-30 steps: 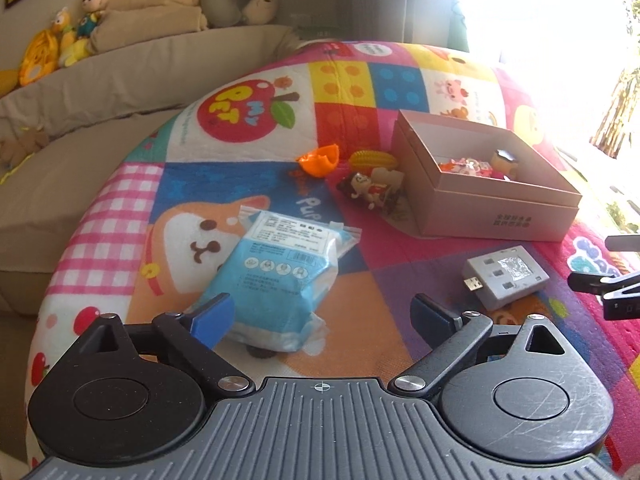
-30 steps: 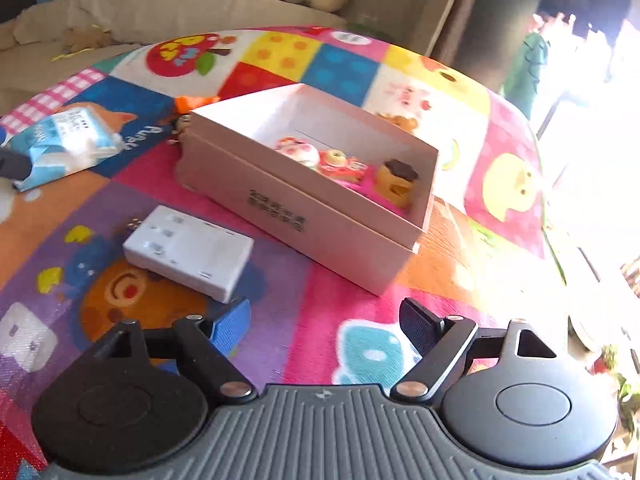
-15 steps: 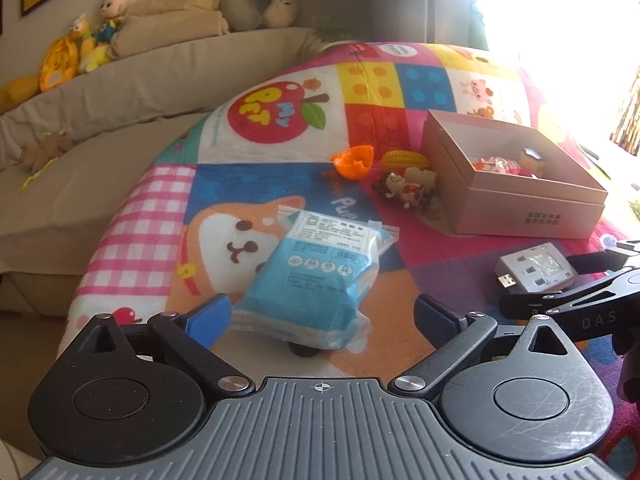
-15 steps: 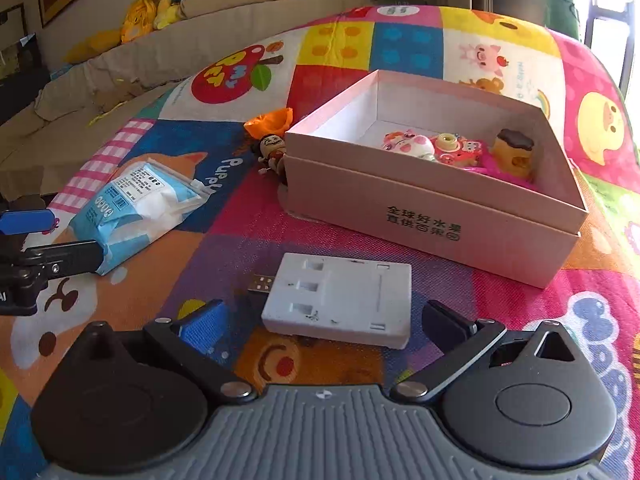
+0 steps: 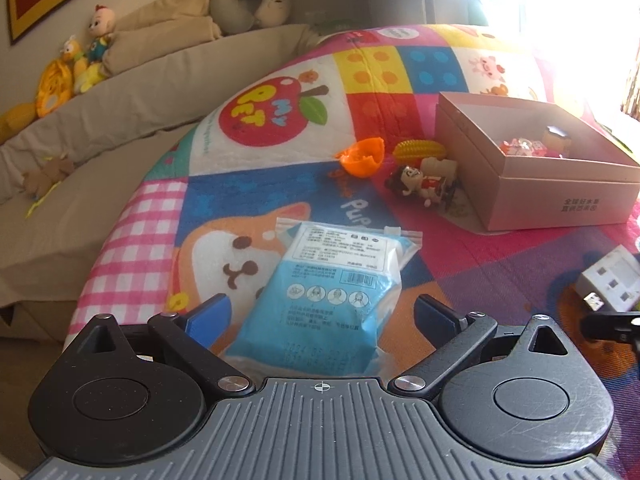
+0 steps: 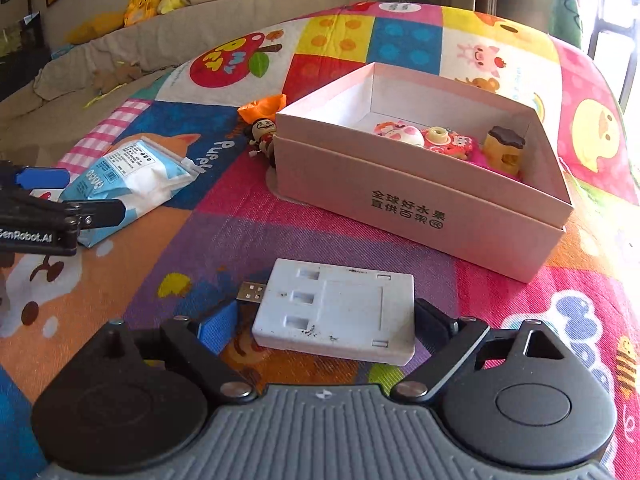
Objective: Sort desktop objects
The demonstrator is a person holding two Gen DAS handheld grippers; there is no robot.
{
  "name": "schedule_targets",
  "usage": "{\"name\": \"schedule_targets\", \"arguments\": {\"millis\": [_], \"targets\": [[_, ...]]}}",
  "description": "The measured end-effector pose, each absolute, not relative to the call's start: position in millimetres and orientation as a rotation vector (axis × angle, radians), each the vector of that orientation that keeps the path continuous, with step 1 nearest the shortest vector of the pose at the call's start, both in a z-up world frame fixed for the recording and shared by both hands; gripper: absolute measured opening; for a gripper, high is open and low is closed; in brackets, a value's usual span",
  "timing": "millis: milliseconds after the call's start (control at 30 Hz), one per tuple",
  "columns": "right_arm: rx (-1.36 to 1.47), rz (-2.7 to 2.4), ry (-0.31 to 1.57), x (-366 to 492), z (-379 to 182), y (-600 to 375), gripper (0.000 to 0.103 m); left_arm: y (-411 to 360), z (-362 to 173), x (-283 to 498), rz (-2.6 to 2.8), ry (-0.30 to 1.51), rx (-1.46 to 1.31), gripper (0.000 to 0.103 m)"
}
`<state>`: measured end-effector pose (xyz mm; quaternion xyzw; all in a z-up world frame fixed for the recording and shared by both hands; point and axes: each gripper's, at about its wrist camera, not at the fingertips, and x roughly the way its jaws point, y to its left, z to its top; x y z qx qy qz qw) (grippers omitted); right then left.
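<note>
Only the right wrist view showed the toys inside the pink box [image 6: 420,196]. There the right gripper [image 6: 324,322] straddled the white USB hub [image 6: 340,312], fingers wide, unclosed. The left gripper [image 5: 320,314] spread around the blue packet [image 5: 332,296] near the mat's edge [image 5: 120,240].

Blue-and-white packet [image 5: 336,292], white USB hub [image 6: 336,312], pink box [image 6: 420,204], multicoloured cartoon-patchwork mat [image 6: 224,236].

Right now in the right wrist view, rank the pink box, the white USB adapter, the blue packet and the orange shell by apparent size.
1. pink box
2. white USB adapter, though nearness inflates it
3. blue packet, partly hidden by the left gripper
4. orange shell, mostly hidden
</note>
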<state>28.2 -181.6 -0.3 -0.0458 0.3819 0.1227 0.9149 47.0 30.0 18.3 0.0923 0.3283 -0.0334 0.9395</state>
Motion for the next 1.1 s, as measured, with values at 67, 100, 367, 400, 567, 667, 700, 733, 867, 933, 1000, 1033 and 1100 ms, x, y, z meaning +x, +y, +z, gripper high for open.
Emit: {"name": "schedule_targets", "arguments": {"millis": [67, 100, 367, 400, 567, 667, 700, 733, 867, 933, 1000, 1033, 1100], "targets": [[-0.082, 0.245, 0.792, 21.7, 0.0, -190.1, 0.091, 27.9, 13.4, 55.5, -0.061, 0.681, 0.203, 0.098], [-0.079, 0.237, 0.794, 18.3, 0.2, -194.4, 0.091, 27.0, 11.3, 58.7, -0.06, 0.689, 0.207, 0.095], [-0.059, 0.228, 0.81, -1.7, 3.0, -217.3, 0.091, 24.6, 15.7, 46.3, -0.073, 0.705, 0.187, 0.063], [-0.055, 0.232, 0.815, -4.1, 4.6, -220.0, 0.091, 23.3, 20.6, 41.7, -0.094, 0.706, 0.178, 0.063], [-0.069, 0.211, 0.727, -21.7, 40.5, -247.0, 0.091, -3.6, 76.7, 23.3, -0.245, 0.604, 0.159, 0.062], [-0.071, 0.178, 0.583, -30.8, 86.8, -268.6, 0.091, -34.4, 110.8, 29.7, -0.319, 0.506, 0.181, 0.062], [-0.067, 0.168, 0.533, -32.7, 102.5, -275.6, 0.091, -44.2, 116.9, 34.5, -0.336, 0.488, 0.187, 0.062], [-0.065, 0.158, 0.49, -34.8, 114.7, -281.0, 0.091, -58.9, 122.5, 43.2, -0.351, 0.469, 0.196, 0.062], [-0.049, 0.118, 0.351, -37.8, 148.5, -302.1, 0.091, -110.0, 125.2, 87.4, -0.371, 0.445, 0.188, 0.062], [-0.03, 0.115, 0.339, -35.4, 150.0, -308.7, 0.091, -129.8, 117.3, 111.2, -0.362, 0.431, 0.174, 0.068], [-0.018, 0.11, 0.355, -29.2, 143.5, -313.0, 0.091, -140.2, 105.1, 130.6, -0.32, 0.462, 0.187, 0.072], [-0.013, 0.104, 0.371, -26.3, 138.4, -314.5, 0.091, -138.5, 97.1, 138.2, -0.308, 0.499, 0.185, 0.073], [-0.001, 0.091, 0.405, -20.7, 125.9, -317.9, 0.091, -126.3, 86.9, 137.3, -0.306, 0.549, 0.159, 0.076]]}}
